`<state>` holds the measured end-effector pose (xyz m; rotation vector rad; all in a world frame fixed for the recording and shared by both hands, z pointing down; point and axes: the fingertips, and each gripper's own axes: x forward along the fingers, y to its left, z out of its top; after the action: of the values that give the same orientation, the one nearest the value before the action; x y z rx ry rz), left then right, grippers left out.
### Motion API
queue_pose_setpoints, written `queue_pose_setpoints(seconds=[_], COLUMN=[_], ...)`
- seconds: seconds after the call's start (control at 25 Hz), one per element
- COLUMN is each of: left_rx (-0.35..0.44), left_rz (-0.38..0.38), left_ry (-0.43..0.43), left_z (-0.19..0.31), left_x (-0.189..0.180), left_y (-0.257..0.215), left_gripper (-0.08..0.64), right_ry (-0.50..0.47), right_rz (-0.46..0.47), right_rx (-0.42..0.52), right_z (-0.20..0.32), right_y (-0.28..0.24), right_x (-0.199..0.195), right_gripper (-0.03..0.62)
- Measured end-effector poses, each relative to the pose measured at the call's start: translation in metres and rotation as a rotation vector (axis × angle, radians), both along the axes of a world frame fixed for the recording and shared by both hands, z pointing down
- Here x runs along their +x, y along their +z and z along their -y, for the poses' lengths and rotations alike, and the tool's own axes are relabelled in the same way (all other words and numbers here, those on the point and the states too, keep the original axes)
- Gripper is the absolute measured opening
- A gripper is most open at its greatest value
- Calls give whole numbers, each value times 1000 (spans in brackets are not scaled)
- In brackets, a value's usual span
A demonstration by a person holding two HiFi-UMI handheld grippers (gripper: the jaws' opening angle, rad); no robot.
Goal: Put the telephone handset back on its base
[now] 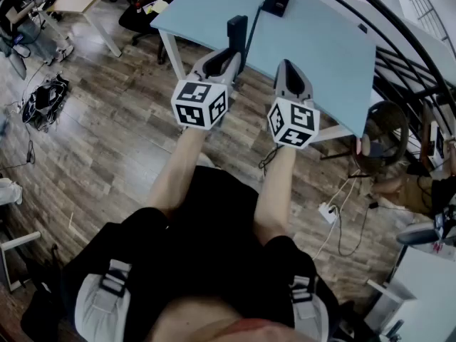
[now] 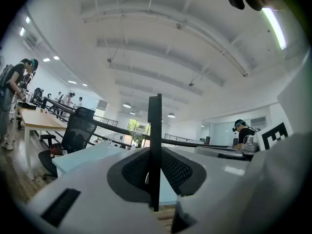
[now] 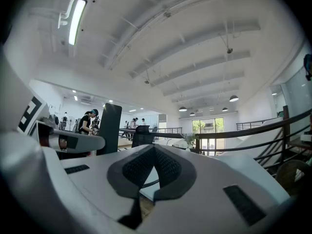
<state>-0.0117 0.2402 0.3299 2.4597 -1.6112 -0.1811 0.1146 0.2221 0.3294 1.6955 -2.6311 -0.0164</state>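
My left gripper (image 1: 231,54) has its jaws closed on the black handset (image 1: 236,29), which stands upright between the pads, thin edge toward the left gripper view's camera (image 2: 155,130). It is held at the near edge of the pale blue surface (image 1: 324,52). The base (image 1: 276,1) sits farther back on that surface, well apart from the handset. My right gripper (image 1: 288,68) is level beside the left, its jaws together with nothing between them.
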Motion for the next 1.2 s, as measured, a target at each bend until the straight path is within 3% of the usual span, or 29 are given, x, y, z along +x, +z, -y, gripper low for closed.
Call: queue_pose_setpoints(seconds=[0.64,1.2], left_rx=[4,2], left_rz=[-25,-76], left_ry=[20,32], left_z=[23,71], left_x=[1,-13], left_y=[-9,-9], left_gripper=[66,66], right_ry=[37,28], right_rz=[94,72], right_rx=[-31,-28], right_z=[35,68], right_y=[1,6], right_x=[13,9], right_gripper=[-11,-11])
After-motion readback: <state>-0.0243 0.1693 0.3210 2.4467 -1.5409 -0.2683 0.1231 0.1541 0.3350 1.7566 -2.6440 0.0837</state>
